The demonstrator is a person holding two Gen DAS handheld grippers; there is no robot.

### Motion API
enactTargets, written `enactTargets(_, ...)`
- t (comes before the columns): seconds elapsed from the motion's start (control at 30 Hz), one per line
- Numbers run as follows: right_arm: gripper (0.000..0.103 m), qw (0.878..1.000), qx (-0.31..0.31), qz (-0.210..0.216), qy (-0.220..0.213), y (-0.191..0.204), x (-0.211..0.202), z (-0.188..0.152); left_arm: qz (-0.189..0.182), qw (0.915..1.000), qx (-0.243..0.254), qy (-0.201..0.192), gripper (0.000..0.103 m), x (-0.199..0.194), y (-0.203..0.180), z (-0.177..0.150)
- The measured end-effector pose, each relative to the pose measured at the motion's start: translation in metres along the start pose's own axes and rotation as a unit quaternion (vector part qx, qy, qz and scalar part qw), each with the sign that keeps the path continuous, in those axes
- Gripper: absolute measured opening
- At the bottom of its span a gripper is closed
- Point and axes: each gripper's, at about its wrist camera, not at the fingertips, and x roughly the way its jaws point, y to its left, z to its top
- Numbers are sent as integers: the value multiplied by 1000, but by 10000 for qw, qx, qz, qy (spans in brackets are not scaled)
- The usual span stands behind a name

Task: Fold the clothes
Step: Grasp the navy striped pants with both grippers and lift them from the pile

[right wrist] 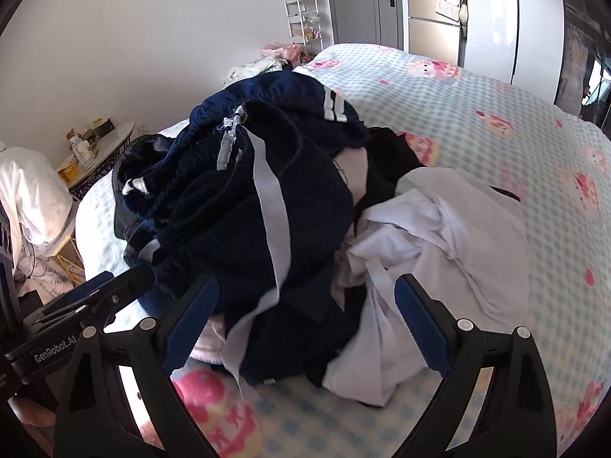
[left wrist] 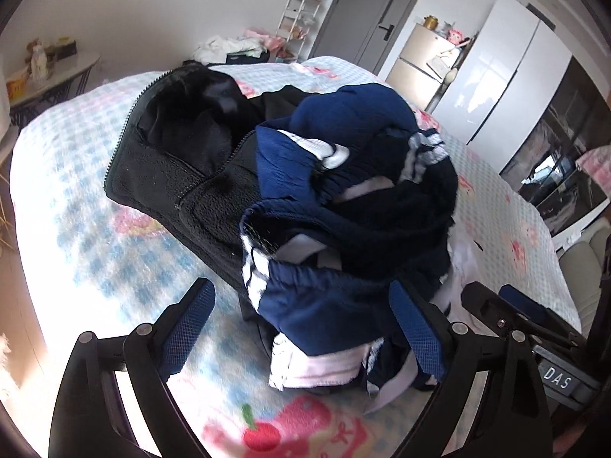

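Clothes piled high on the bed [left wrist: 76, 206], and we're looking at them from both wrists at once. Our left gripper [left wrist: 305, 328] has its blue-padded fingers [left wrist: 189, 328] spread wide, nothing between the pads but the near edge of the heap. Straight ahead of those fingers sits the navy tracksuit garment [left wrist: 343, 297] with white stripes, crumpled, its lower hem spilling toward us between the two pads. Beyond it and off to the left finger's side lies the black fleece jacket [left wrist: 172, 160], zipper open, flat on the checked blanket.

Over on the right wrist, our right gripper [right wrist: 305, 328] is also wide open, fingers [right wrist: 420, 328] empty. Between them we see the same navy tracksuit garment [right wrist: 244, 213], a long white stripe running down toward us. By the right finger, the white shirt [right wrist: 450, 236] lies bunched up, touching the navy cloth and partly tucked under it. The left gripper's black frame pokes in just outside our left finger there, close to the pile's edge.

Far past the fingertips: a white shelf rack [right wrist: 301, 23], a grey door [right wrist: 366, 0], a beige fridge [right wrist: 431, 11] and a small round bench [right wrist: 103, 152] cluttered with jars.
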Motion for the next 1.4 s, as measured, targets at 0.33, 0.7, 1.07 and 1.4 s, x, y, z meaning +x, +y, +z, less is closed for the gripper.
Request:
enactTargets(0.33, 35, 9965, -41, 471, 687, 11, 51, -7, -173, 9994, 199, 209, 31, 36, -13, -4)
enactTargets(0.7, 7, 9991, -242, 255, 256, -2, -32, -43, -1011, 9910, 851, 193, 14, -3, -51, -46)
enactTargets(1.07, 7, 9969, 758, -178, 118, -85, -144, -147, -2125, 9584, 1479, 1206, 14, -25, -139, -171)
enactTargets(1.4, 51, 9888, 1405, 395, 322, -119, -168, -215, -2966, 9119, 2056, 1954, 14, -52, -206, -259)
